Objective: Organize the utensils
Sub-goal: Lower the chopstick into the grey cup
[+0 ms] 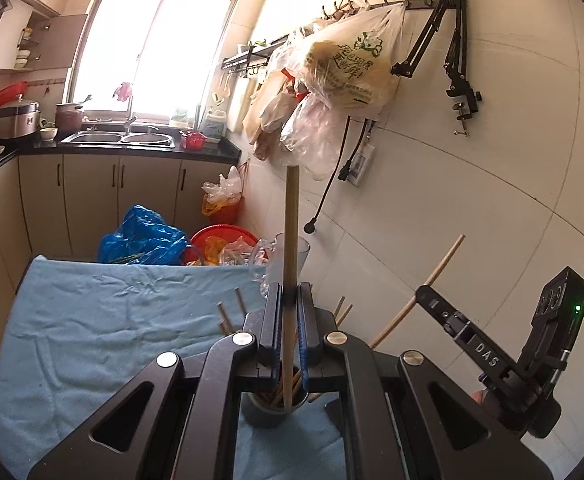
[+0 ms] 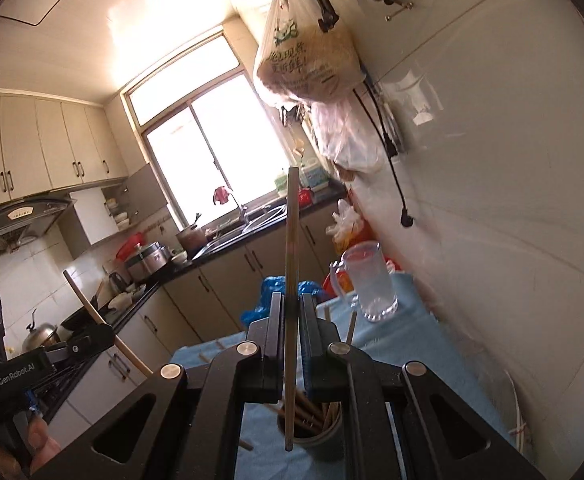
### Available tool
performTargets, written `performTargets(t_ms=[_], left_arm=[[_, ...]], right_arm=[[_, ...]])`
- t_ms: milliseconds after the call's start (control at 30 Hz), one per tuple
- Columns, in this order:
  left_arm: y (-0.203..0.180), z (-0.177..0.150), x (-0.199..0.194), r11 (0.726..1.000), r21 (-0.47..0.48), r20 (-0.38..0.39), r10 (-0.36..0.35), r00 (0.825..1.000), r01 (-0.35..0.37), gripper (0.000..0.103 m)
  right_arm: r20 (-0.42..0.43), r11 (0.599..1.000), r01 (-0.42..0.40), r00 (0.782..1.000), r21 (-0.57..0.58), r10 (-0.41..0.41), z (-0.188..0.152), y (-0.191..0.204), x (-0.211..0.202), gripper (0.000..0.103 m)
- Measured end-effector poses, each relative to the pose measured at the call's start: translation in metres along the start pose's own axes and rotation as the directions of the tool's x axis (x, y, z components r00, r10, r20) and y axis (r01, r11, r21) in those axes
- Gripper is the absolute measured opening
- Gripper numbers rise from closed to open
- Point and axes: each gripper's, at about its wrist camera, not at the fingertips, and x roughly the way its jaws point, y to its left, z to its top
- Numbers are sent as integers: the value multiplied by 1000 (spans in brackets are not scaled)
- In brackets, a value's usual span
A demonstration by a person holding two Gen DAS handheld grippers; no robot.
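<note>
Now both tongs, left tongs (image 1: pixel 289 300) and right tongs (image 2: pixel 291 304), pinch one chopstick (image 1: pixel 290 240) each above the holder cup (image 2: pixel 312 440), so lowering them in comes next.

Both views are lit by strong daylight from the window (image 1: pixel 151 52), which is blown out to white, and a bright glare patch is thrown onto the ceiling (image 2: pixel 139 12) in the right wrist view. Straight lines are bent by fisheye distortion, and the corners are cut off by dark vignetting. The tiled wall (image 2: pixel 492 200) at the right is smeared by blur.
</note>
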Motion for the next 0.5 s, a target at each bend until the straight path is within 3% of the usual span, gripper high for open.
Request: performTargets(t_ms=[233,500], left_arm=[[-1,-4,40,1000,-5,-38,10,999,-10,7],[14,-23,73,999,-20,-101,29,994,-31,7]], right_arm=[[-23,1000,29,999,-6,-29,2,-10,32,7],[-108,998,55,993,3,-54,-21,-26,64,7]])
